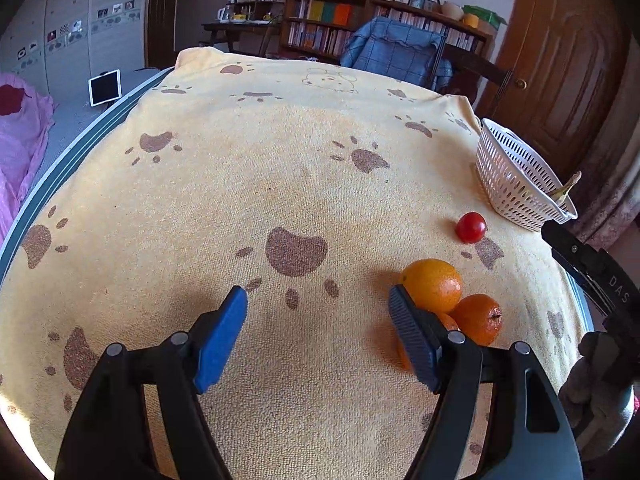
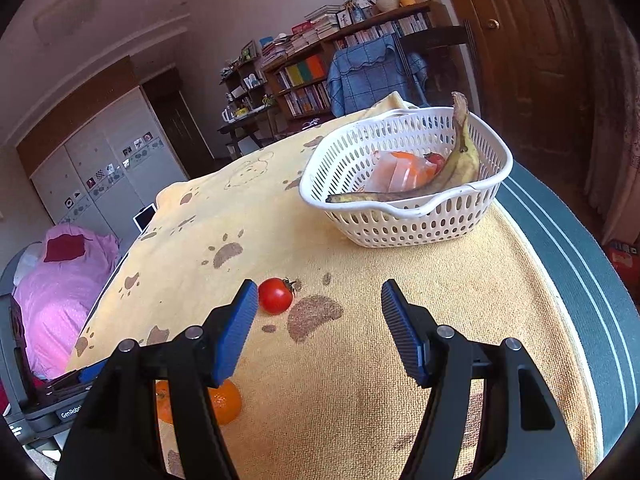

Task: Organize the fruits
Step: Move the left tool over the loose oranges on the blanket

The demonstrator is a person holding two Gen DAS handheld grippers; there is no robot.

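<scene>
The white plastic basket [image 2: 404,216] holds a yellow banana [image 2: 460,168]; a small red tomato [image 2: 275,295] and round oranges [image 1: 434,285] wait beside spread, empty fingers [image 2: 236,328]

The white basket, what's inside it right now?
The white basket holds a banana, a clear packet over something orange, and a small red fruit. Whatever lies beneath those is covered.
</scene>
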